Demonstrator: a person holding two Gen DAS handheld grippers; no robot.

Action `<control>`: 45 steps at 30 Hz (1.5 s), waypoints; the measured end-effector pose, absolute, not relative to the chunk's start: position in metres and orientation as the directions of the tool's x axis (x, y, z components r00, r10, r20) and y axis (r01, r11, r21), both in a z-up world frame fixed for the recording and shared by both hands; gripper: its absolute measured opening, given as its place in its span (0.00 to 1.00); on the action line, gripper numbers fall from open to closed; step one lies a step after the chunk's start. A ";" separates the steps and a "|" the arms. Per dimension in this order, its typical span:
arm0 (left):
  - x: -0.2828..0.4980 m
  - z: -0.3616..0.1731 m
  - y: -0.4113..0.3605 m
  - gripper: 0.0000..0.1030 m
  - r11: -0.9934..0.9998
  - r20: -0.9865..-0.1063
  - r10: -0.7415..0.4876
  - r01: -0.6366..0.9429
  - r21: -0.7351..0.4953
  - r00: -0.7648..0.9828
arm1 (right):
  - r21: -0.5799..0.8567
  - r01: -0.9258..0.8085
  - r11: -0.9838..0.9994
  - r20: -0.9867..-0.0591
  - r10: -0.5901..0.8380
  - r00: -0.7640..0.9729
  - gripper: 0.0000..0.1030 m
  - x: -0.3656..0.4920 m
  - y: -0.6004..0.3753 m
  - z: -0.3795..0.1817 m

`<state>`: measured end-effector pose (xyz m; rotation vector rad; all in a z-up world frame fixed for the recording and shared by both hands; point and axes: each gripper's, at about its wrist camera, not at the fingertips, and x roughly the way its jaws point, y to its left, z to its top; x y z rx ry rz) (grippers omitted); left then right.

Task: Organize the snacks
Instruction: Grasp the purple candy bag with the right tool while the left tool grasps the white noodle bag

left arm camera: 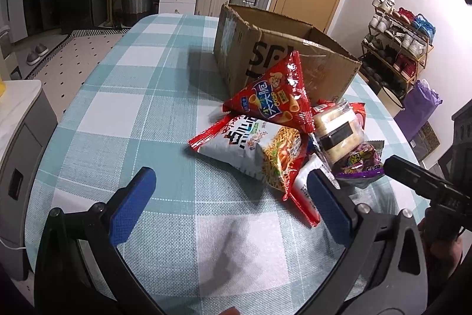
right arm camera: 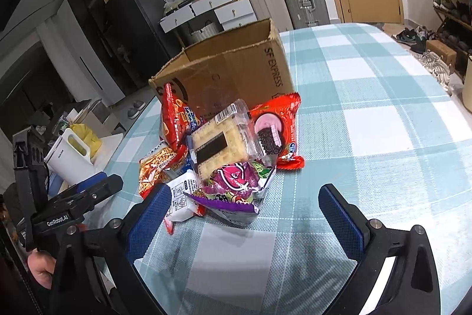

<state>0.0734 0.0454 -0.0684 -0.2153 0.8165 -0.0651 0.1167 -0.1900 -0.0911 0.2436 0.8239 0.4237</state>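
In the left wrist view, a worktop [left arm camera: 124, 114] covered by a blue-and-white checked cloth is seen. A pile of snacks lies just in front of an open cardboard box [left arm camera: 283, 55] that stands on the worktop. A red triangular chip bag [left arm camera: 274, 96] is propped at the top of the pile, leaning toward the box wall. Below it a white-and-red noodle snack bag [left arm camera: 259, 149] is laid on its side. To the right, a clear pack of crackers [left arm camera: 339, 132] rests on a purple bag [left arm camera: 360, 164]. The left gripper [left arm camera: 230, 197] is held low over the cloth with its blue fingers [left arm camera: 132, 205] spread wide and nothing between them; the right finger is just beside the edge of the pile. The other gripper is seen at the right edge, with part of a hand behind it.

In the right wrist view, the same pile is seen from the other side, against the box [right arm camera: 230, 67], which is printed "SF EXPRESS". The cracker pack [right arm camera: 221, 143] sits on top, the purple bag [right arm camera: 236, 188] is nearest the camera, and a red cookie packet [right arm camera: 277, 132] lies to the right, on the cloth. The chip bag [right arm camera: 174, 120] and the noodle bag [right arm camera: 156, 167] are seen at the left. The right gripper [right arm camera: 244, 214] is held with its blue fingers [right arm camera: 342, 223] spread apart and empty, the left finger close to a white packet [right arm camera: 183, 197]. The left gripper [right arm camera: 73, 202] and the hand [right arm camera: 41, 270] holding it appear at the left edge.
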 end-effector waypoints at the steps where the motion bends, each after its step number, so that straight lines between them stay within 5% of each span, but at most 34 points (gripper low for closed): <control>1: 0.074 -0.069 0.046 0.99 0.976 -0.716 -0.142 -0.025 -0.217 0.683 | 0.374 -0.270 0.887 -0.658 0.459 0.597 0.99 0.119 -0.189 -0.093; 7: 0.078 -0.075 0.052 0.99 0.973 -0.724 -0.145 -0.038 -0.230 0.675 | 0.383 -0.279 0.881 -0.675 0.473 0.567 0.97 0.132 -0.182 -0.103; 13: 0.082 -0.081 0.057 0.99 0.971 -0.730 -0.144 -0.046 -0.234 0.668 | 0.411 -0.276 0.869 -0.693 0.495 0.525 0.75 0.143 -0.178 -0.117; 17: 0.084 -0.084 0.060 0.99 0.970 -0.733 -0.143 -0.054 -0.238 0.664 | 0.428 -0.296 0.854 -0.685 0.520 0.510 0.51 0.144 -0.177 -0.123; 45: 0.099 -0.083 0.054 0.99 0.967 -0.752 -0.175 -0.033 -0.253 0.635 | 0.491 -0.303 0.817 -0.621 0.572 0.536 0.46 0.124 -0.203 -0.120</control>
